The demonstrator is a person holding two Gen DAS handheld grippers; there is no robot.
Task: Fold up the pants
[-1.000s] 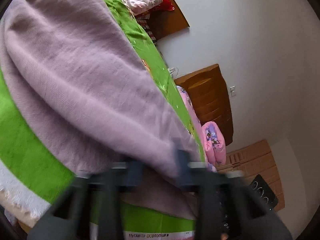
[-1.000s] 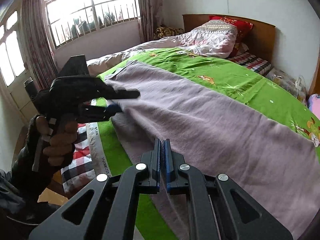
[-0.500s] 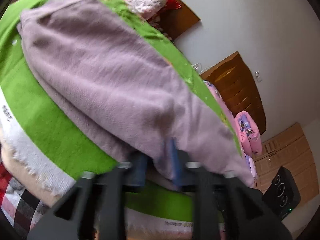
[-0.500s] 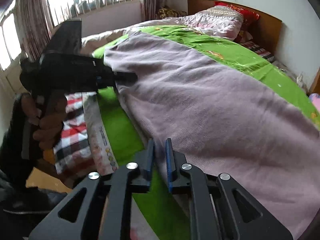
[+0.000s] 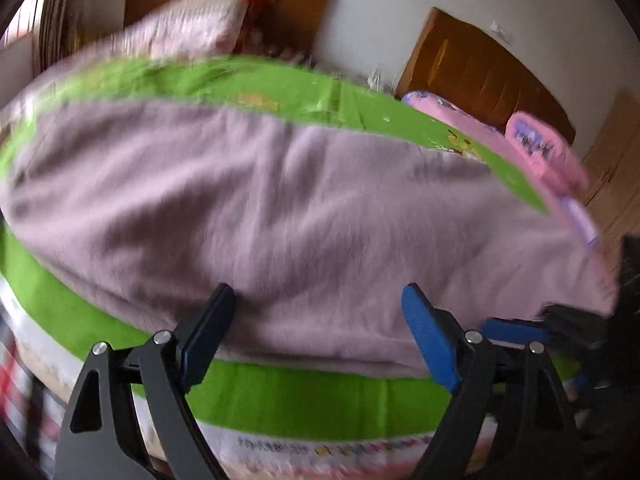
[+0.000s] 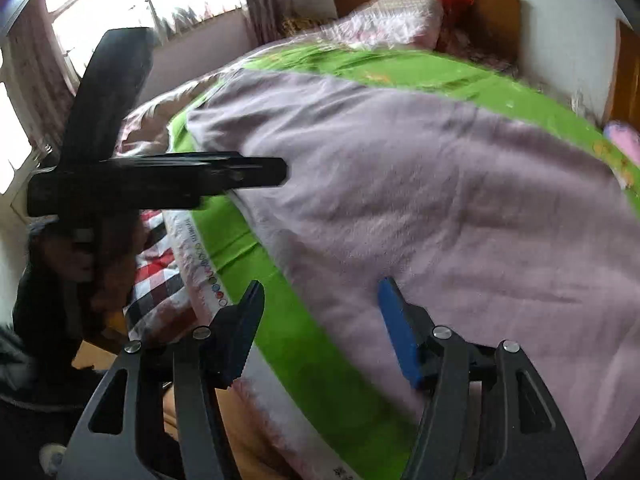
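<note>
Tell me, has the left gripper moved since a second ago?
Yes. In the right wrist view the left gripper has swung rightward over the pants, jaws opening, nothing held.

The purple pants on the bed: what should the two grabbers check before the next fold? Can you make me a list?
1. Left gripper has let go: ok, jaws opening, no cloth pinched.
2. Right gripper has let go: ok, jaws opening, pads off the cloth.
3. Pants lie flat on the green sheet: ok, only slight wrinkles.
4. Near edge of the pants stays on the bed: ok.
5. Layers lined up underneath: cannot tell, hidden and blurred.
6. Grippers clear of each other: ok, apart.
</note>
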